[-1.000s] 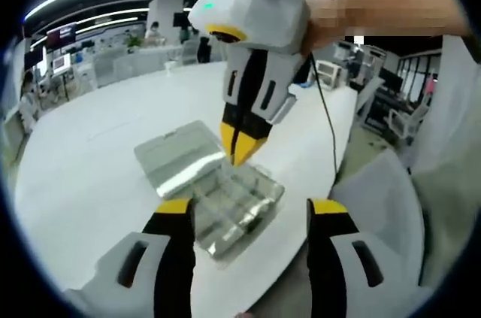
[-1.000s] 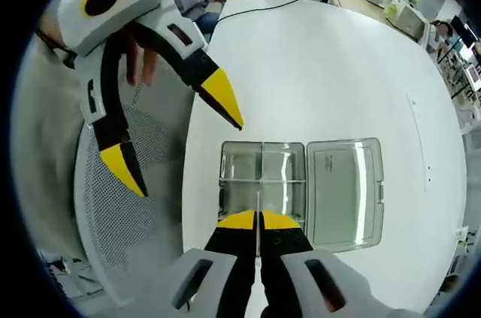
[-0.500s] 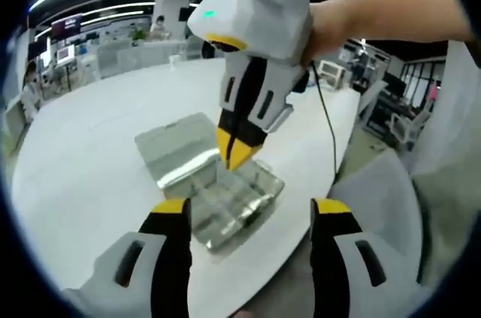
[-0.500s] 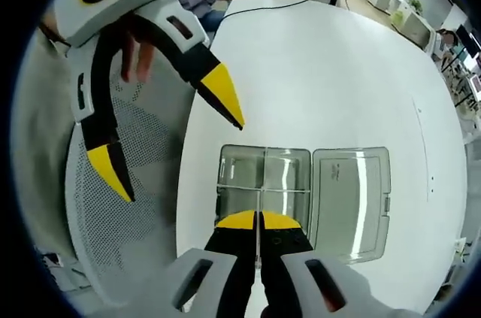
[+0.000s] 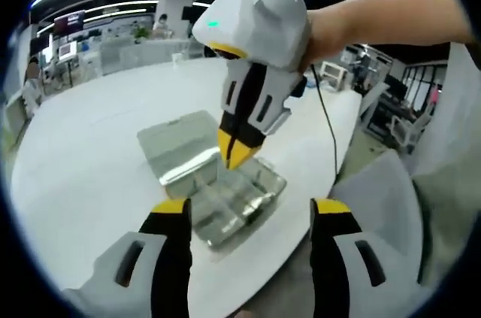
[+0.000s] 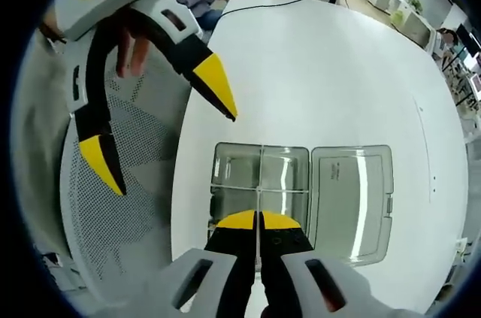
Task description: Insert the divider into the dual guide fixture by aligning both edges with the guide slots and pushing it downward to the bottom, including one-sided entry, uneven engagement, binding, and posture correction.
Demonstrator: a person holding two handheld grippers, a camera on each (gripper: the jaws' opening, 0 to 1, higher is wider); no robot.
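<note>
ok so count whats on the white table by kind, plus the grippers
clear compartment box, lid open: 1
thin divider, pinched in the right gripper: 1
grippers, right gripper and left gripper: 2
total: 4

Your left gripper view looks from low at the table's edge, across the white table (image 5: 90, 152) toward the office beyond, with the clear box (image 5: 218, 198) close ahead. Your right gripper view looks almost straight down from just above that box (image 6: 301, 183), near enough to read its compartments. Both views share the box and the table (image 6: 323, 62) around it.
</note>
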